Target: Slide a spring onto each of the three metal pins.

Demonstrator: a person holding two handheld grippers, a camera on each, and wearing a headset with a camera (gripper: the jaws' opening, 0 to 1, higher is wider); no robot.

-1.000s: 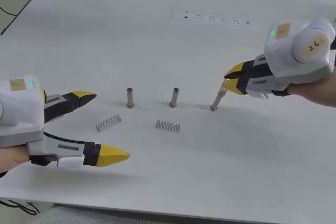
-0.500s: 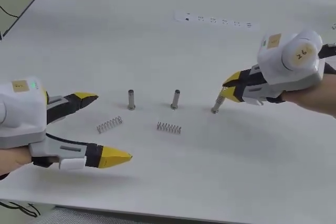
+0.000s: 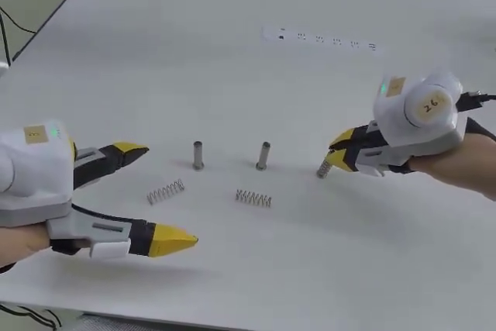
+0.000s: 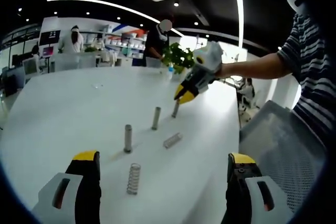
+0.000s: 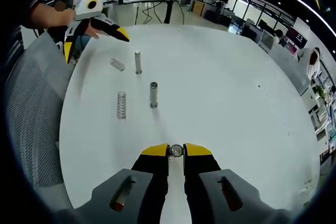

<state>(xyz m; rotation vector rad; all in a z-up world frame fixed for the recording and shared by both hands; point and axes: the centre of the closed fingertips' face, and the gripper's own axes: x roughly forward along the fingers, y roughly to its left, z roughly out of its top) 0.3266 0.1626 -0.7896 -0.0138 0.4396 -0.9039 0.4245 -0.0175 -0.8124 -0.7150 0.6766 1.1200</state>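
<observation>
Down at 8 o'clock in the head view, the left gripper hangs just over the white table, its jaws spread wide and gripping nothing. Three metal pins run in a row across the middle. The left pin and the middle pin stand upright and bare, and the third pin leans at the row's 3 o'clock end. One loose spring lies flat at 7 o'clock of the left pin, ahead of the left gripper's open jaws. A second spring lies flat at 6 o'clock of the middle pin. The right gripper sits at 3 o'clock, its jaws pressed close on the top of the third pin; that pin's round metal end shows between the yellow tips in the right gripper view. Coils seem to wrap that pin, though it is too small to be sure. A power strip lies at 12 o'clock, well apart from the pins.
</observation>
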